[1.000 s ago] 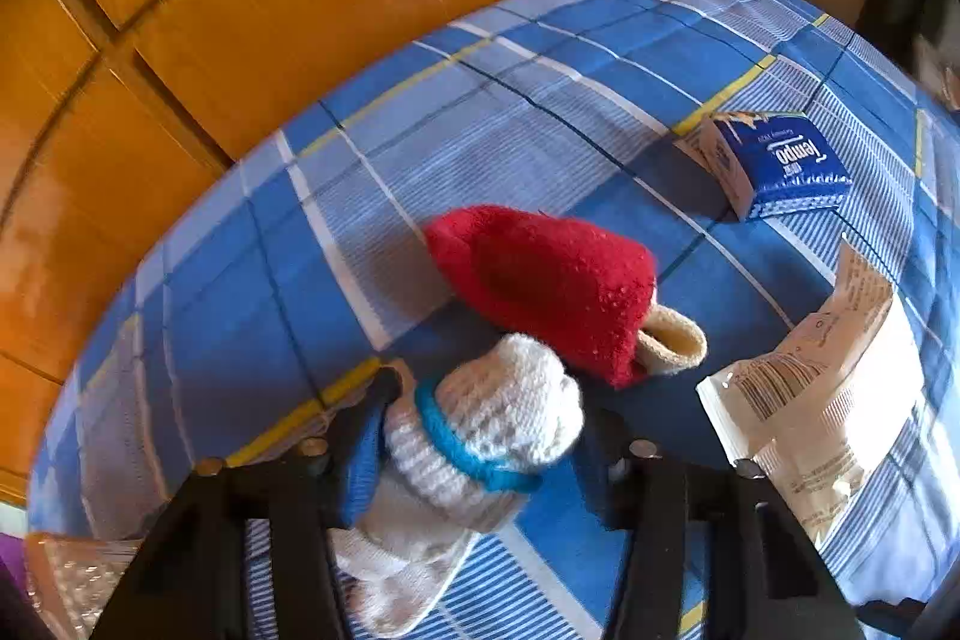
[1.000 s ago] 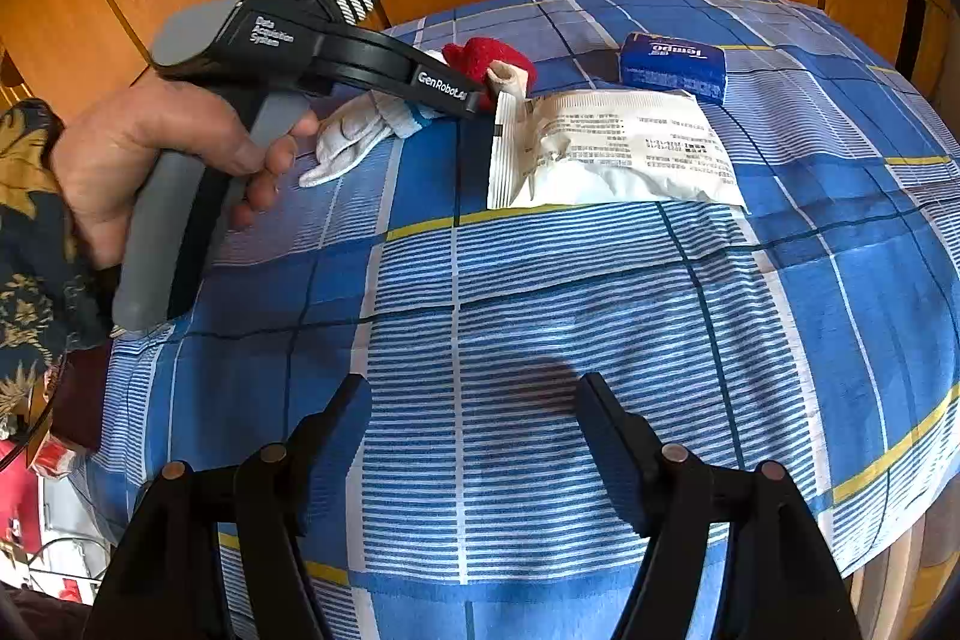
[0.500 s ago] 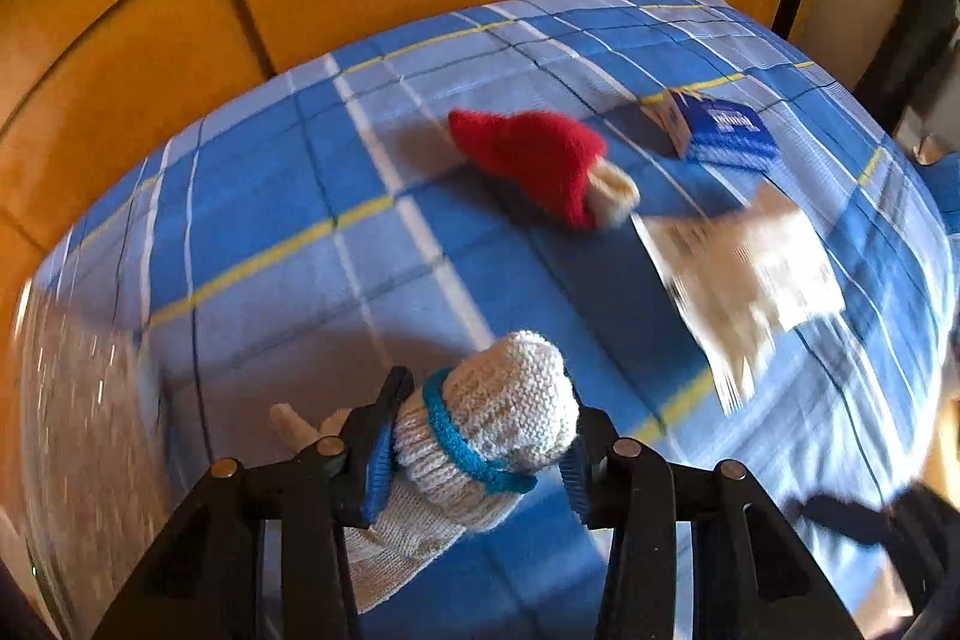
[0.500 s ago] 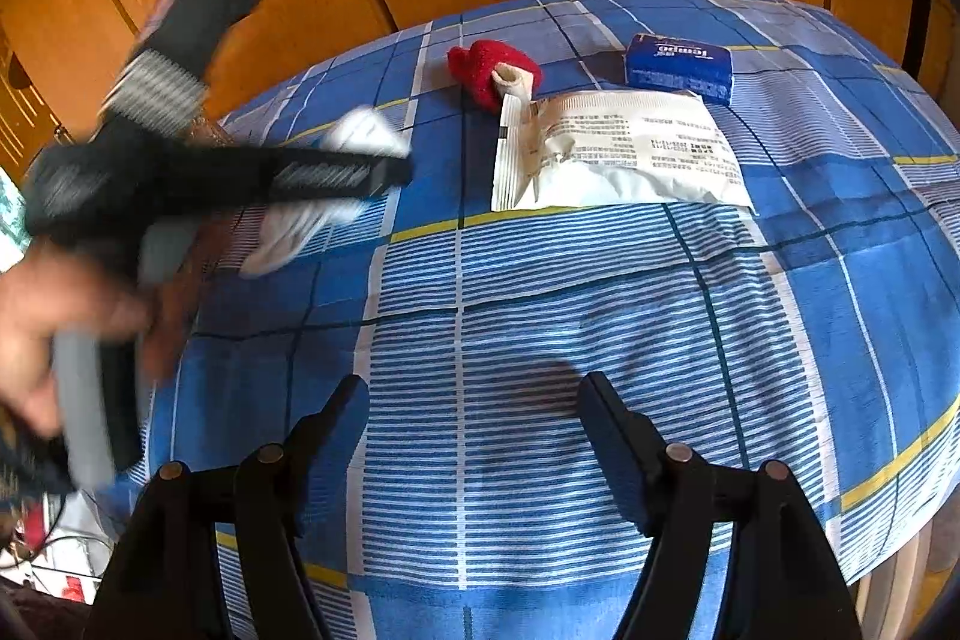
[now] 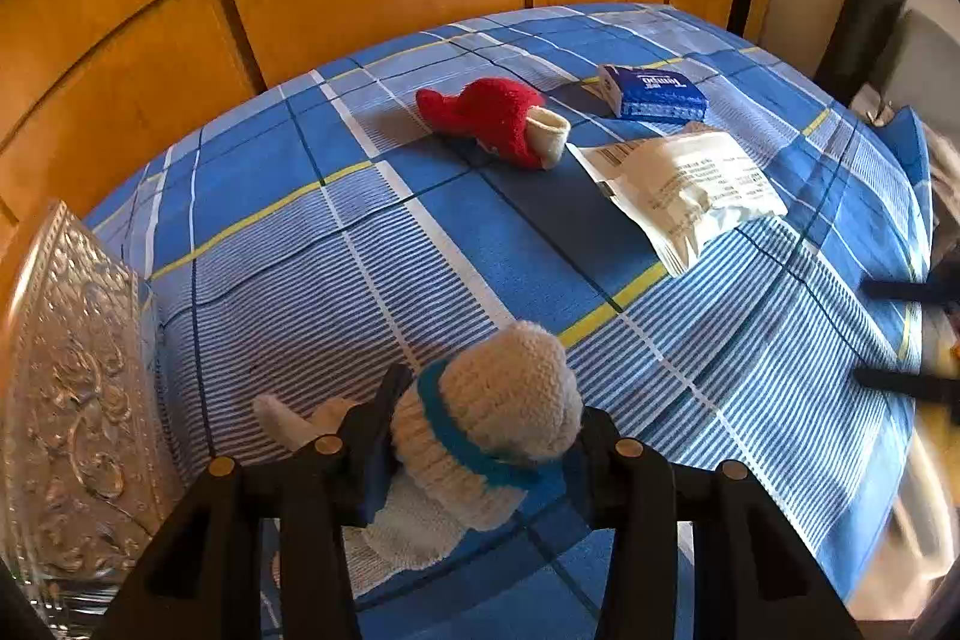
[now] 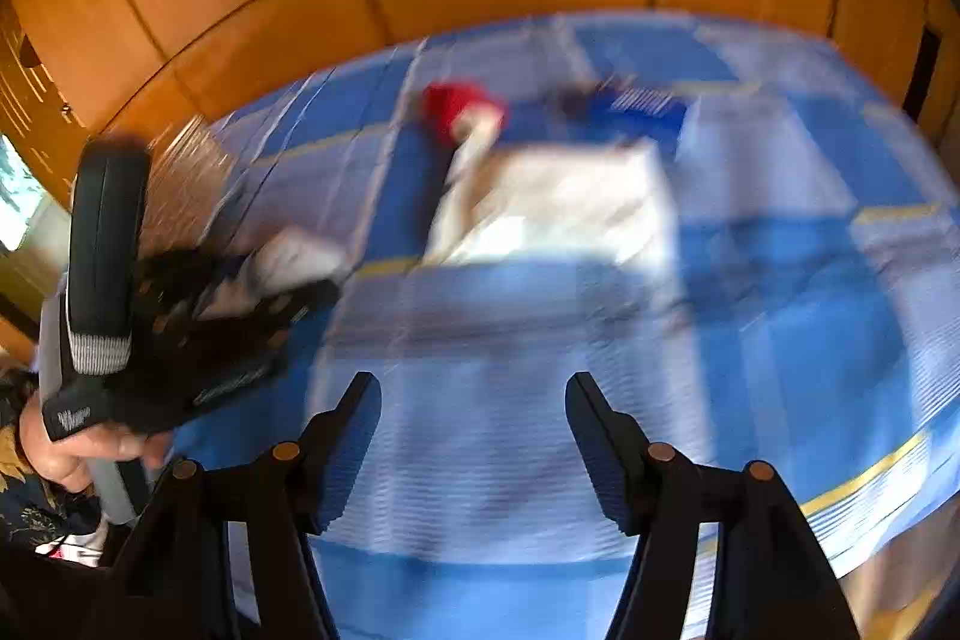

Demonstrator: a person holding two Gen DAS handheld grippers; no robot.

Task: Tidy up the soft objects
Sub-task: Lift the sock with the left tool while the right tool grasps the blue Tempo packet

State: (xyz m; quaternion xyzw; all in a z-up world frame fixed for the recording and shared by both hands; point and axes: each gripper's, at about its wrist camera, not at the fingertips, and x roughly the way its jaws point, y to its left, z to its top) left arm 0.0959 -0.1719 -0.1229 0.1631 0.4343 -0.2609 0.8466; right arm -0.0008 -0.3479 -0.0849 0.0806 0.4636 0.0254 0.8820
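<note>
The right-wrist view is smeared with blur, so the red knitted sock [image 6: 459, 106] and the white printed pouch [image 6: 558, 202] there are only patches. The left gripper [image 5: 480, 430], angled down over the blue checked bedspread [image 5: 492, 244], clenches the cream knitted glove with a blue band [image 5: 486, 430] beside the embossed silver box [image 5: 66, 388] at the bedspread's left edge. The right gripper [image 6: 474, 442], its jaws just narrowing, stands released over bare cloth.

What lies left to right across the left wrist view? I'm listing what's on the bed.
Embossed silver box → white knitted sock with blue band → red fuzzy sock → blue tissue pack → white printed pouch.
</note>
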